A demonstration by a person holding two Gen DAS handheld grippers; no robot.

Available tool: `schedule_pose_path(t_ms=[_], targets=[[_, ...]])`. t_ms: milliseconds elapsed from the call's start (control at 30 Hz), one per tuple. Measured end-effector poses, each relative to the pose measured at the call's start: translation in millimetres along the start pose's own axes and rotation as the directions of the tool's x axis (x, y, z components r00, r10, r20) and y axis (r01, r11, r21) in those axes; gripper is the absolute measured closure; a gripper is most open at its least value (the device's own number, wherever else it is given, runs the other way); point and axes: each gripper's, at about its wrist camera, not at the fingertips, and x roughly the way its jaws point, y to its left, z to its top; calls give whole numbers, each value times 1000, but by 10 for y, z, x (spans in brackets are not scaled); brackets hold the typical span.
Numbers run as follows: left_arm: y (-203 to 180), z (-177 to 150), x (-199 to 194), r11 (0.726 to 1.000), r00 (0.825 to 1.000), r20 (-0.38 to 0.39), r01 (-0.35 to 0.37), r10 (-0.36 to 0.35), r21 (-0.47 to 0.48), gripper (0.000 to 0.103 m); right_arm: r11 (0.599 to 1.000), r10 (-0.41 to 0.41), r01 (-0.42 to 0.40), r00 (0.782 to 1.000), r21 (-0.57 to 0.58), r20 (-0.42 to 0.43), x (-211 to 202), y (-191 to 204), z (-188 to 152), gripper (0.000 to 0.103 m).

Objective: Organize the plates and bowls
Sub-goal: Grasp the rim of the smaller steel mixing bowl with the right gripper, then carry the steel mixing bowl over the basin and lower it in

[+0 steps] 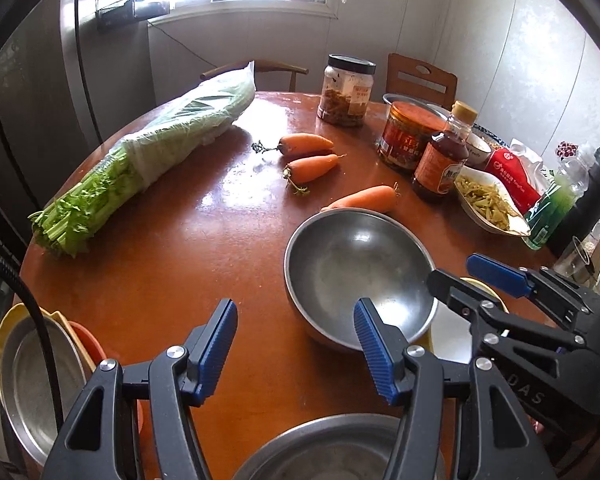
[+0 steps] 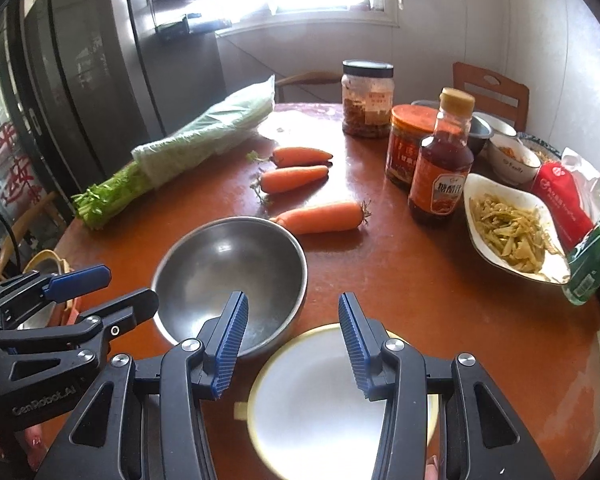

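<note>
An empty steel bowl (image 1: 356, 272) stands on the round brown table (image 1: 172, 264); it also shows in the right wrist view (image 2: 228, 276). A white plate with a yellow rim (image 2: 320, 404) lies just right of the bowl, under my right gripper (image 2: 293, 344), which is open and empty above its far edge. My left gripper (image 1: 296, 348) is open and empty, its right finger over the bowl's near rim. A second steel bowl (image 1: 324, 452) sits below the left gripper. Steel and yellow dishes (image 1: 32, 376) are stacked at the table's left edge.
Three carrots (image 1: 312, 168), bagged celery (image 1: 148, 160), jars (image 1: 346, 90), a sauce bottle (image 1: 440, 160), a dish of yellow strips (image 2: 512, 228), small bowls (image 2: 512, 160) and a red bag (image 2: 564, 200) fill the far and right side. A fridge (image 2: 80, 80) stands left.
</note>
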Motion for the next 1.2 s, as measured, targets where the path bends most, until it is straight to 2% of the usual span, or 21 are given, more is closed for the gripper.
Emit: schedule_pose_path(t_ms=[567,867,1000,1100,1133,1200], targets=[[27,18,246,1000,999,-47,19,-20,-15,43,1000,-8,8,1000,-7,-28,273,-15,46,55],[52,-15,316,997,996,-67,60,-63,-43,43,1000,-25,24,999,-19,-31,335,-3,37,66],[50,-34,355,998,996,-68,54,-56,-39,43,999,-23,23,999,-25,-36,366,22,22,72],[56,-44,385,995,993,-73,84,-88,-55,55,999,-12,10,999,-39,-39,378,68,7,78],[48,-42,388,994,992,-73,97,-101,-54,64,999,-15,13,999,-41,-35,373,85,5,78],[11,-44,390,995,993,-74,94,-97,-38,66,999,-22,21,999,-47,-30,361,108,7,79]])
